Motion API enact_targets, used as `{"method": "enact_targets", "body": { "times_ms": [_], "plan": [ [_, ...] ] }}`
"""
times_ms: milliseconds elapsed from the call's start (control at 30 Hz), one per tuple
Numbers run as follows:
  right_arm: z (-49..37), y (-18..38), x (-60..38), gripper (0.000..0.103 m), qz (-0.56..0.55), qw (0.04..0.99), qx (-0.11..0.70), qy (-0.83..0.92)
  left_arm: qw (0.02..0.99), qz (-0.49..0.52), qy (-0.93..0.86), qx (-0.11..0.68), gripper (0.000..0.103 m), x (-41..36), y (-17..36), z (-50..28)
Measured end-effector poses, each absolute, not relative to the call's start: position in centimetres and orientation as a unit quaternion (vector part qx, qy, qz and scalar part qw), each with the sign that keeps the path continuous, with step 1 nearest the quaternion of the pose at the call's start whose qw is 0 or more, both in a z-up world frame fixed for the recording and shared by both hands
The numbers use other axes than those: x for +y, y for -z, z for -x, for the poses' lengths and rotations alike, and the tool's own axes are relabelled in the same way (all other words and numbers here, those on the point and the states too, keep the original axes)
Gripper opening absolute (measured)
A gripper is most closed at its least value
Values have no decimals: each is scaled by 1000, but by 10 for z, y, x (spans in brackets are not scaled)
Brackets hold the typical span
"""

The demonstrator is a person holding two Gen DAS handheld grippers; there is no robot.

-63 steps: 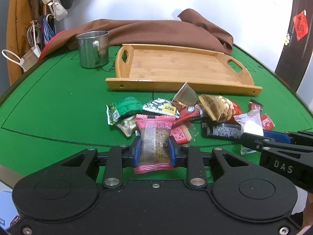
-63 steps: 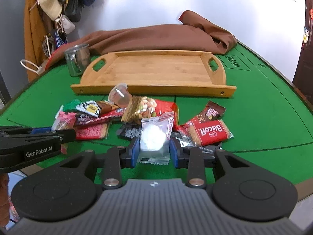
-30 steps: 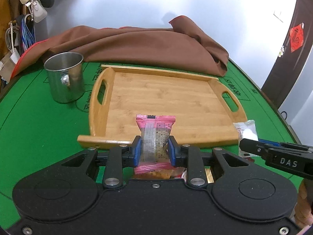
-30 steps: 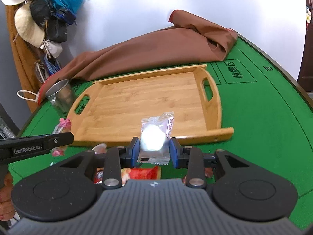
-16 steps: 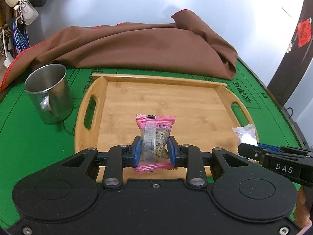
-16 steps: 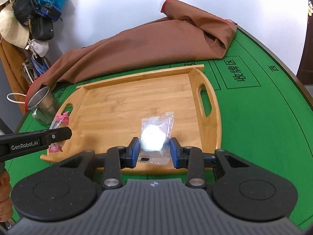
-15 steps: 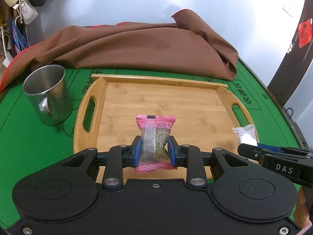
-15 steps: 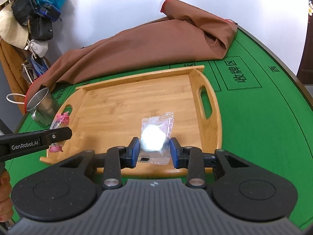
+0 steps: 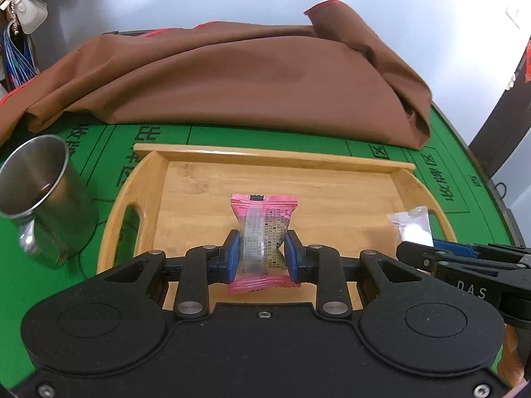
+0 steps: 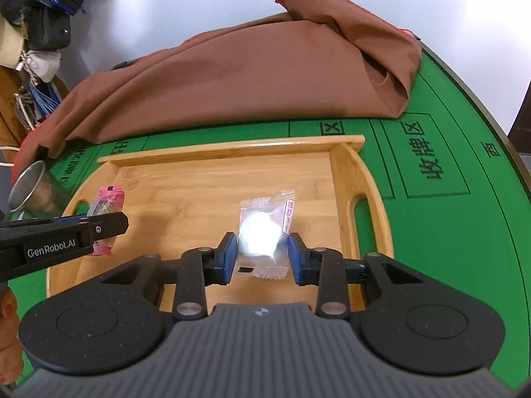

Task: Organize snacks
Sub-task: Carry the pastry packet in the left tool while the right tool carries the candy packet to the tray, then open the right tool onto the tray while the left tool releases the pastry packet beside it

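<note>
— Starting with the biggest thing, what carries it all?

— A round table covered in green felt with dark printed lines and characters. A brown cloth lies heaped along its far edge, and a bamboo tray with cut-out handles sits just in front of the cloth. A steel mug stands on the felt by the tray's left handle.

— And the snacks themselves?

— Two small packets, both held above the tray. The pink snack packet has crimped pink ends, a clear middle with fine print, and something brownish inside. The white snack packet is a clear wrapper around a pale, glary lump, with a red label down its right side and crimped ends.

— How do the tools stand?

— The left gripper has its blue pads pressed onto the pink packet's sides, which pinch in at the waist; it sits over the tray's near-middle part. The right gripper clamps the white packet the same way, nearer the tray's right handle. Both point steeply downward at the tray floor, side by side, each visible at the edge of the other's view.

— Do the packets touch the wood?

— That cannot be told from these views.
</note>
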State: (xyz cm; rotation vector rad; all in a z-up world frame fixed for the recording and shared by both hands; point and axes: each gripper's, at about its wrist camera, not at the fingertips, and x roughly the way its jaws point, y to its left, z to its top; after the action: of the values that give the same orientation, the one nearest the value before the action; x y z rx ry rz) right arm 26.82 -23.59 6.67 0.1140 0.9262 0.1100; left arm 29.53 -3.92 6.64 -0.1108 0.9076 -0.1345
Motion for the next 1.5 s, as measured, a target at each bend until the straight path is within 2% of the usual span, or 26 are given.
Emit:
{"method": "enact_targets", "body": {
  "times_ms": [500,1000,1100,1233,1300,1333,1367,1500],
  "plan": [
    [-341,-34,-224,37,-49,869,485,-83,880,55,67,468,26,-46,-30,-365],
    [-348,-30,-221,38,-49,871,480,-97,884,22,60,463,27,-56,-22,-373],
    [-348,-30,-220,42,-45,873,476,-97,884,21,59,462,27,-56,-22,-372],
    [-347,-30,-217,42,-37,875,472,-97,886,19,53,461,28,-56,-23,-372],
    [-346,-30,-217,45,-37,875,472,-98,887,17,51,460,28,-56,-24,-371],
    [-346,-31,-217,51,-37,875,472,-99,887,15,49,459,29,-57,-25,-371],
    [-345,-31,-217,56,-36,876,471,-99,887,14,49,458,30,-57,-25,-370],
    [-342,-36,-216,64,-35,879,465,-100,888,14,47,458,39,-56,-28,-368]
  ]
}}
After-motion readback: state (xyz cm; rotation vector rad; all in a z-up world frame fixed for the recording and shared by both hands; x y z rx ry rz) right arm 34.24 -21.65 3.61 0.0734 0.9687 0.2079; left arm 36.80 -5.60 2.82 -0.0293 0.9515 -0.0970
